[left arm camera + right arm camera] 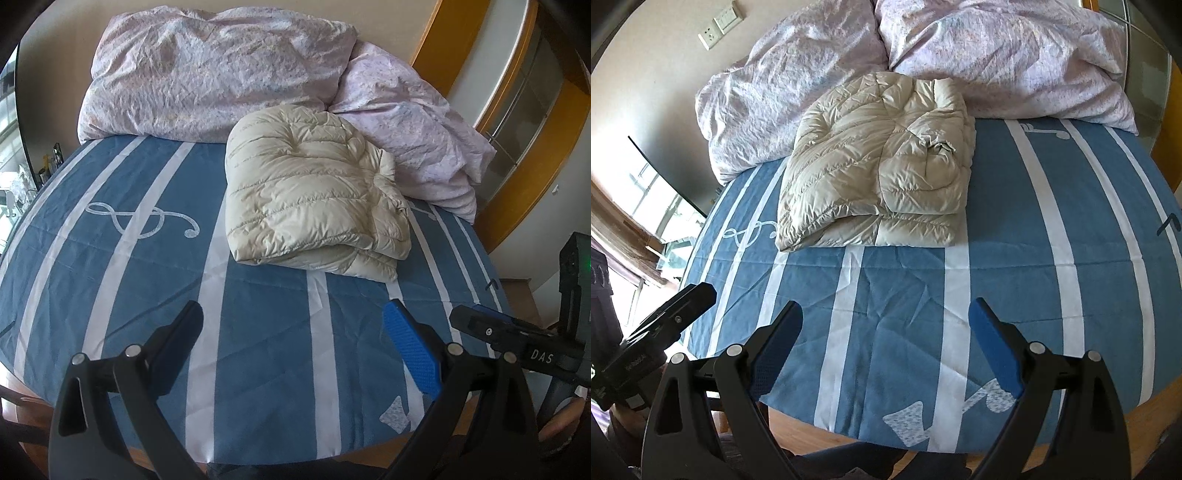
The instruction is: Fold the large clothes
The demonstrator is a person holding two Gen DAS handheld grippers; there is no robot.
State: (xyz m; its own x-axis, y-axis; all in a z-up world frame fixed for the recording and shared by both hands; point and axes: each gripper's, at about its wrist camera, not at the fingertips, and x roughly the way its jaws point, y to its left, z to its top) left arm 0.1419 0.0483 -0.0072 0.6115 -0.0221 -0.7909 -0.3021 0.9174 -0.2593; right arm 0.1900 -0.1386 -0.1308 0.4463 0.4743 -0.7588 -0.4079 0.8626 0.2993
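Observation:
A beige quilted puffer jacket [314, 192] [879, 173] lies folded into a thick bundle on the blue striped bed sheet [140, 266] [1008, 236], toward the head of the bed. My left gripper [291, 321] hovers open over the foot of the bed, well short of the jacket, with nothing between its fingers. My right gripper [886, 317] is also open and empty, at a similar distance from the jacket. In the left wrist view the right gripper [517, 339] shows from the side at the right edge. The left gripper [665, 317] appears at the left edge of the right wrist view.
A crumpled pink floral duvet [207, 74] [997, 55] is heaped behind the jacket against the wall. A wooden cabinet [517, 92] stands to the bed's right. A window [653, 206] is at the left. Wall sockets [720, 22] sit above the duvet. The wooden bed frame [1145, 417] edges the foot.

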